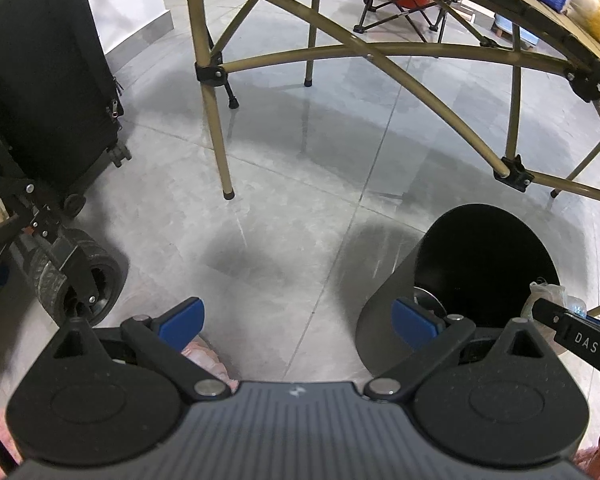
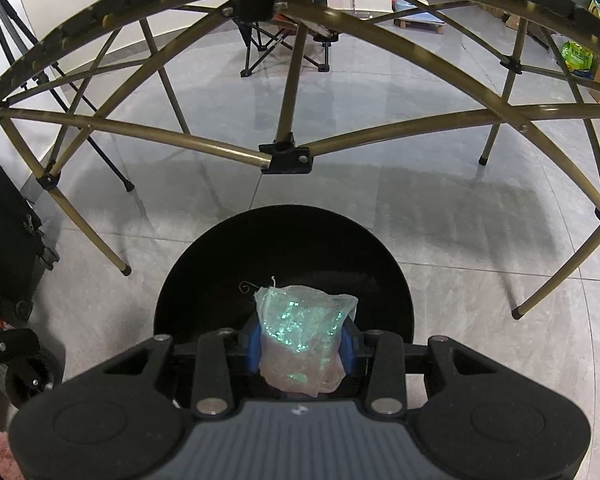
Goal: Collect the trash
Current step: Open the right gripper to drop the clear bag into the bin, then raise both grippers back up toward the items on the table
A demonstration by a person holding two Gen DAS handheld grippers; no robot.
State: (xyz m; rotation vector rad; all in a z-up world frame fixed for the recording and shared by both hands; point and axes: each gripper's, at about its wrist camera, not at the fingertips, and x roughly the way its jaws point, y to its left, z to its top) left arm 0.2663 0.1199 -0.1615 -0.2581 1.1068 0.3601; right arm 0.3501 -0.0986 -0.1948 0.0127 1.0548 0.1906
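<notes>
In the right wrist view my right gripper (image 2: 302, 340) is shut on a crumpled translucent bag with green glitter (image 2: 304, 336), held right over the mouth of a round black trash bin (image 2: 284, 248). The bin's inside is dark. In the left wrist view my left gripper (image 1: 298, 320) stands open with nothing between its blue pads (image 1: 182, 320); it hangs over the grey floor just left of the same black bin (image 1: 488, 256). The right gripper (image 1: 540, 306) and its bag (image 1: 548, 294) show at the bin's right rim there.
A folding table frame with gold legs (image 2: 286, 152) arches over the floor behind the bin. A black suitcase (image 1: 40, 72) and a wheeled cart (image 1: 80, 280) stand at the left. A camp chair (image 2: 284, 48) sits far back. Pink rug (image 1: 208, 360) lies below the left gripper.
</notes>
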